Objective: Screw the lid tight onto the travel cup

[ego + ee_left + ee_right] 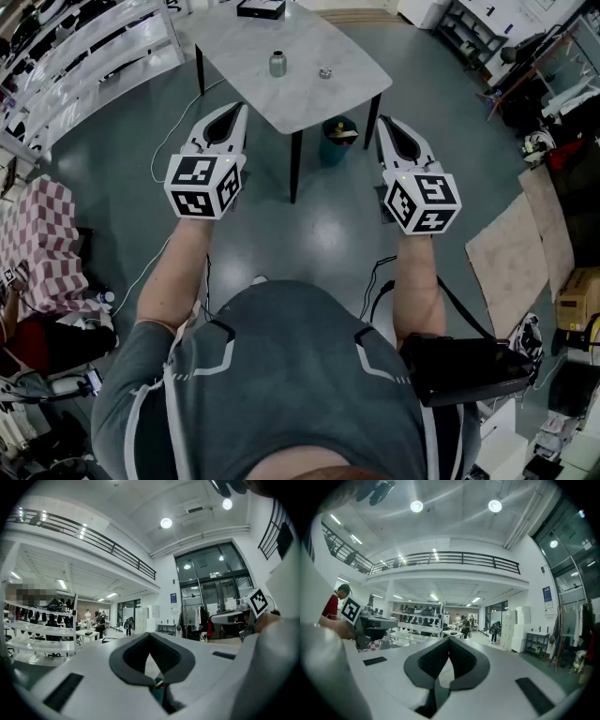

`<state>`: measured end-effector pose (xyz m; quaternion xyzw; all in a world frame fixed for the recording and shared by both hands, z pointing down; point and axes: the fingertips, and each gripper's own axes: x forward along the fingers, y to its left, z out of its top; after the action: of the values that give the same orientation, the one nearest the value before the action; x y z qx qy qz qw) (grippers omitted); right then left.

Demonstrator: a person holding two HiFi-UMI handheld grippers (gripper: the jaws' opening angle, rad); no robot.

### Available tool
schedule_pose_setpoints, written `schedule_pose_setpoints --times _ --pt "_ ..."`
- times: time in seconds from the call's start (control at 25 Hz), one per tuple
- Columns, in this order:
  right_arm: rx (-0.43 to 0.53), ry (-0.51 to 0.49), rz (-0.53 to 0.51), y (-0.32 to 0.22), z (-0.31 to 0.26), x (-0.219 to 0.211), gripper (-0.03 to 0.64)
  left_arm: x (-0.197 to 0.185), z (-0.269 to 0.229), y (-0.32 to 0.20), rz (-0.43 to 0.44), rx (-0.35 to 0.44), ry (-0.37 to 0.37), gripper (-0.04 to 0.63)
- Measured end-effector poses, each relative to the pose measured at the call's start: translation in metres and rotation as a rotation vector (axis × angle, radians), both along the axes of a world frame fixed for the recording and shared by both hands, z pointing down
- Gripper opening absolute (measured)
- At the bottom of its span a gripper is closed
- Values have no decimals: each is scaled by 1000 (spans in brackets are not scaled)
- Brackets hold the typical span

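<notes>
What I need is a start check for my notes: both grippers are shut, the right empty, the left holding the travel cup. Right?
No. The left gripper holds nothing: the left gripper view shows its fingers together with nothing between them, and the head view shows the travel cup standing on the table. Both grippers are shut and the right gripper is empty, as you said.

Bright overhead ceiling lamps (416,506), sheen on floor (323,220), fisheye edges dark, bent
</notes>
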<state>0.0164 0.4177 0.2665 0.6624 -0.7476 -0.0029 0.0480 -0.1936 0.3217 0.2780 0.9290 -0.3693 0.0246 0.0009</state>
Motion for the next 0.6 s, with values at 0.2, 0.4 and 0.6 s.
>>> schedule_pose_setpoints --times 0.2,0.4,0.6 --pt "13 1 -8 -9 -4 -5 26 -5 -2 -7 8 6 28 8" --pt "24 -18 1 -9 -6 -8 26 -5 -2 -7 37 6 21 8" --pt "23 -14 6 -17 -8 -20 28 -13 0 -15 54 0 20 8"
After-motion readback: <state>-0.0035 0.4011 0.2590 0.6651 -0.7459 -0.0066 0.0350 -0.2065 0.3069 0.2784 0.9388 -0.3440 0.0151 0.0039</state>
